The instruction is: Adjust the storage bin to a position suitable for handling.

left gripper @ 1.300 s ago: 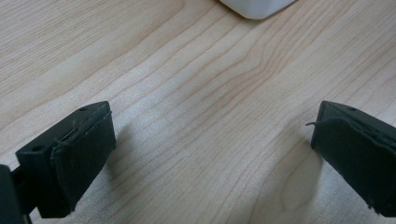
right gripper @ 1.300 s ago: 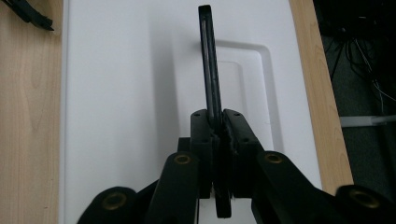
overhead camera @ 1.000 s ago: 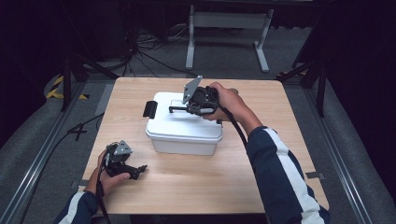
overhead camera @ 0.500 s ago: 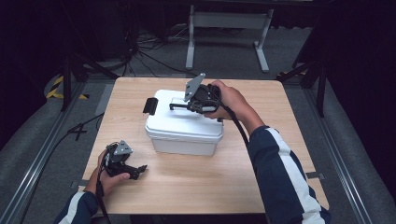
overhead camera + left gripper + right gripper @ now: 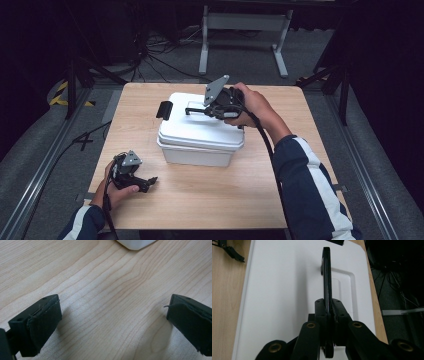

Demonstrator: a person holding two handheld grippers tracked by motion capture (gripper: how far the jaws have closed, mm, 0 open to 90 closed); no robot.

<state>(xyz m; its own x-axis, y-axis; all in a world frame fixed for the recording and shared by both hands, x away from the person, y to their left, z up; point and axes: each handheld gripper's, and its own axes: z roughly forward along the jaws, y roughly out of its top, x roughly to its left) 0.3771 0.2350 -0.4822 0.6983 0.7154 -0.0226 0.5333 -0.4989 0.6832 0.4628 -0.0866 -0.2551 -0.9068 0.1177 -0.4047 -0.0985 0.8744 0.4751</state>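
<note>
1. So the work looks only just begun. The white box [image 5: 200, 132] sits in the middle of the wooden table [image 5: 280, 200], and its lid [image 5: 287, 290] is shut flat on top.
2. One part looks done: the black handle [image 5: 326, 277] on the lid stands up on its edge, and the right gripper [image 5: 218, 106] has hold of it.
3. What I think is left: lift the box by that handle, or carry it somewhere. The box rests flat on the table for now.
4. A black latch [image 5: 164, 109] sticks out at the far left end of the box. I cannot tell if it is locked.
5. In the right gripper view, the two jaws are pressed together with the thin handle pinched between them.
6. The left gripper [image 5: 145, 183] lies low near the front left corner of the table, well apart from the box.
7. In the left gripper view its jaws are spread wide. Nothing is between them but bare wood, and a corner of the box peeks in at the top.
</note>
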